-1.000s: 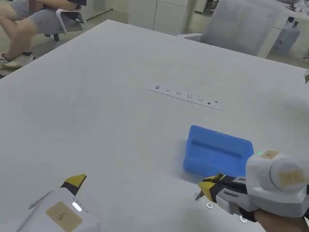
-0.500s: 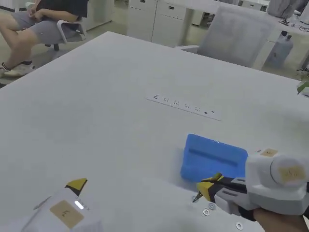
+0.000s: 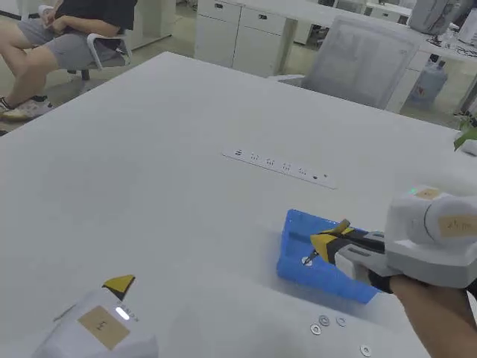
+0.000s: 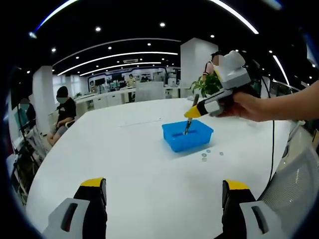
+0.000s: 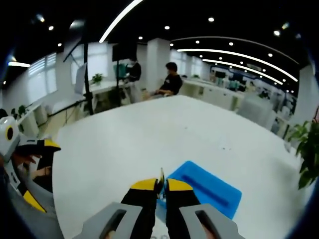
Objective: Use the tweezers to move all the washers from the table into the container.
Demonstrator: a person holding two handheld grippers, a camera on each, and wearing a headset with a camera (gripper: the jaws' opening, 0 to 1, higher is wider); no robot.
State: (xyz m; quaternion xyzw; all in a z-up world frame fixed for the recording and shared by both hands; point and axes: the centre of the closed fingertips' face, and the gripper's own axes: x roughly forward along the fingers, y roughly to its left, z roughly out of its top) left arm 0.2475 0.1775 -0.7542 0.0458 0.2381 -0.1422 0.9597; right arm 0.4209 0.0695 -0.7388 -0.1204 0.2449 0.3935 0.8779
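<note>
A blue container (image 3: 298, 270) sits on the white table (image 3: 164, 171). My right gripper (image 3: 329, 243) is shut on the tweezers (image 3: 314, 252), whose tips hang over the container's left part and pinch a small washer (image 3: 307, 260). Several washers (image 3: 325, 321) lie on the table just in front of the container. In the right gripper view the jaws (image 5: 160, 185) press together on the tweezers (image 5: 161, 175) above the container (image 5: 207, 188). My left gripper (image 3: 119, 286) rests at the near left, and in its own view (image 4: 162, 191) the jaws stand wide apart, facing the container (image 4: 180, 141) and washers (image 4: 204, 158).
A row of small marks (image 3: 279, 165) runs across the table behind the container. A person (image 3: 67, 30) sits on a chair past the far left corner. An office chair (image 3: 358, 63) stands behind the far edge. The table's right edge is close to the washers.
My right gripper has risen from the table by the loose washers and moved back over the blue container, carrying a washer in the tweezers. The left gripper has stayed put.
</note>
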